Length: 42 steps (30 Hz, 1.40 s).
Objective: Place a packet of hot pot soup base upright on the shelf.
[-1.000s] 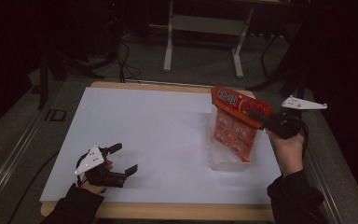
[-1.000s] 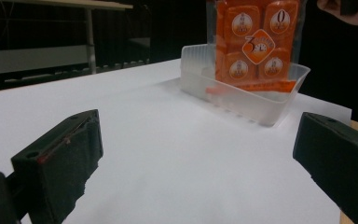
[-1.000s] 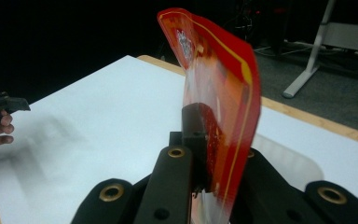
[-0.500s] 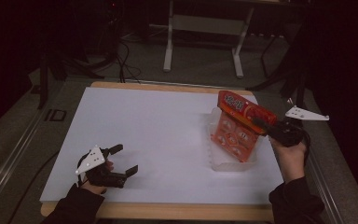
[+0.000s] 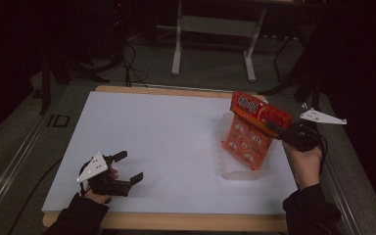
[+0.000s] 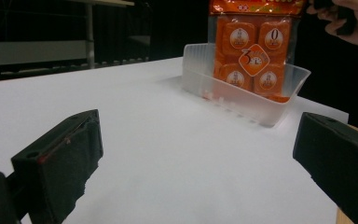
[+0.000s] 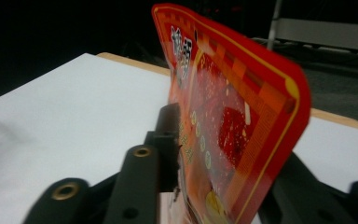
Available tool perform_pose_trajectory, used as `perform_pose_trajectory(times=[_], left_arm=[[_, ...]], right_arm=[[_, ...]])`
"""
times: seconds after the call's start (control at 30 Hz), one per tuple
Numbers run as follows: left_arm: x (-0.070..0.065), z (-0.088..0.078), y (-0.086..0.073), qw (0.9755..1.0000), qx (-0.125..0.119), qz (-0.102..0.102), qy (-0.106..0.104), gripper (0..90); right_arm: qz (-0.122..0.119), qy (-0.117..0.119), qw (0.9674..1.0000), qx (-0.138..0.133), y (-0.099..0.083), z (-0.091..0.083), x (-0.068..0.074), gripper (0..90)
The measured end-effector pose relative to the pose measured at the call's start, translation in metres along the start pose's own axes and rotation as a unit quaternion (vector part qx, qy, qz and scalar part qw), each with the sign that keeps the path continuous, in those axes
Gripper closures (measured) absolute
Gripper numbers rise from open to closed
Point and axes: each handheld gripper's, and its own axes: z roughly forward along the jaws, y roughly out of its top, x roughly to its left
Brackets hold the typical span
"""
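Since a second ago the right gripper (image 5: 275, 128) has shifted a little toward the table's right edge, carrying the orange snack pack (image 5: 252, 132) with it, and the pack now leans more steeply; the left gripper (image 5: 128, 168) hasn't moved. Right jaws are clamped on the pack's red top header, seen close in the right gripper view (image 7: 233, 121). Pack hangs tilted, lower end down inside the clear plastic tray (image 5: 224, 161), which sits on the right part of the white table sheet (image 5: 156, 132). Left gripper view shows the pack (image 6: 254, 51) upright in the tray (image 6: 242, 95), bottom near the tray floor; can't tell if touching. Left gripper rests on the sheet near the front-left corner, jaws spread wide, nothing between them, well apart from the tray.
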Motion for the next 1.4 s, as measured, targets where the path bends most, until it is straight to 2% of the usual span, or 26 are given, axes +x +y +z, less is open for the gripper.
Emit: perform_pose_trajectory(times=[0.23, 0.43, 0.6, 0.8, 0.9, 0.97, 1.13, 1.3, 1.4], left_arm=[[0.0, 0.001, 0.0, 1.0, -0.001, -0.002, -0.002, 2.2], [-0.001, 0.001, 0.0, 1.0, 0.002, -0.003, -0.006, 2.2], [-0.001, 0.002, -0.001, 1.0, 0.005, -0.002, -0.008, 2.2], [-0.001, 0.002, -0.001, 1.0, 0.005, -0.003, -0.008, 2.2], [-0.001, 0.002, -0.001, 1.0, 0.005, -0.002, -0.008, 2.2], [-0.001, 0.002, -0.001, 1.0, 0.004, -0.002, -0.008, 2.2], [-0.002, 0.002, -0.001, 0.9999, 0.004, -0.002, -0.009, 2.2], [-0.002, 0.001, -0.001, 1.0, 0.0, -0.002, -0.009, 2.2], [-0.002, 0.0, -0.001, 1.0, 0.0, -0.001, -0.009, 2.2]], right_arm=[[-0.005, -0.016, 0.9995, -0.027, 0.011, -0.017, 0.0, 52.3], [-0.013, -0.027, 0.9983, -0.05, 0.023, -0.031, 0.001, 50.4], [-0.024, -0.03, 0.9971, -0.066, 0.03, -0.041, 0.007, 46.8], [-0.036, -0.012, 0.9969, -0.068, 0.034, -0.042, 0.021, 45.5], [-0.041, 0.004, 0.997, -0.066, 0.034, -0.04, 0.028, 44.3], [-0.041, 0.024, 0.9968, -0.064, 0.034, -0.037, 0.034, 40.5], [-0.047, 0.053, 0.996, -0.053, 0.031, -0.028, 0.053, 28.7], [-0.046, 0.088, 0.9937, -0.051, 0.021, -0.019, 0.071, 19.0], [-0.043, 0.101, 0.9926, -0.052, 0.017, -0.015, 0.077, 17.8]])
